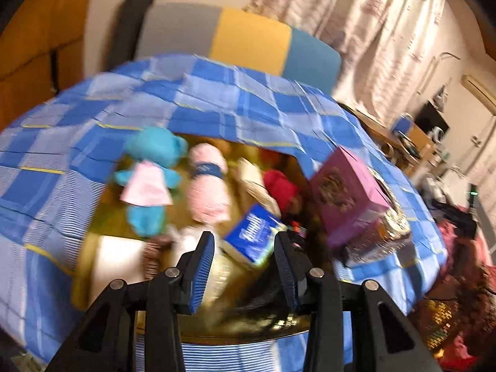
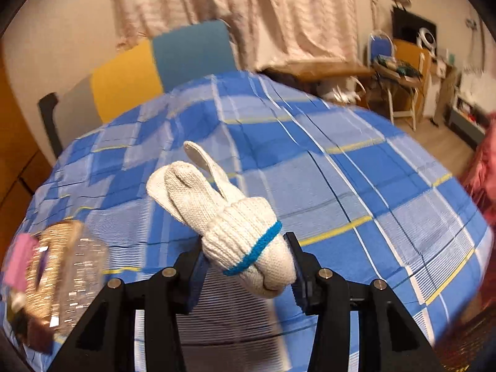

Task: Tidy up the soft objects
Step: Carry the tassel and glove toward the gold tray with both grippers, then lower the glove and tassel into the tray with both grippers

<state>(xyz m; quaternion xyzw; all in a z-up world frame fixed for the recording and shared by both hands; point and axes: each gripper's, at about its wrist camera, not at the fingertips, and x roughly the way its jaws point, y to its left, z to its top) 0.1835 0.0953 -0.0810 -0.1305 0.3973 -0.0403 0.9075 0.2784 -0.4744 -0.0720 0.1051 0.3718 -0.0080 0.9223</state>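
Note:
In the left wrist view my left gripper (image 1: 245, 248) is open and empty above a gold tray (image 1: 93, 232) holding a blue teddy in a pink dress (image 1: 148, 179), a rolled pink towel with a blue band (image 1: 209, 183), a red soft item (image 1: 280, 186), a beige cloth (image 1: 252, 183) and a blue tissue pack (image 1: 254, 235). In the right wrist view my right gripper (image 2: 246, 257) is shut on a white knitted glove with a blue cuff stripe (image 2: 229, 217), held above the blue checked tablecloth (image 2: 341, 170).
A purple box (image 1: 347, 192) stands on a glittery container (image 1: 387, 232) at the tray's right; the container also shows in the right wrist view (image 2: 55, 276). A grey, yellow and blue chair back (image 1: 241, 37) stands behind the table. Desk clutter lies at far right.

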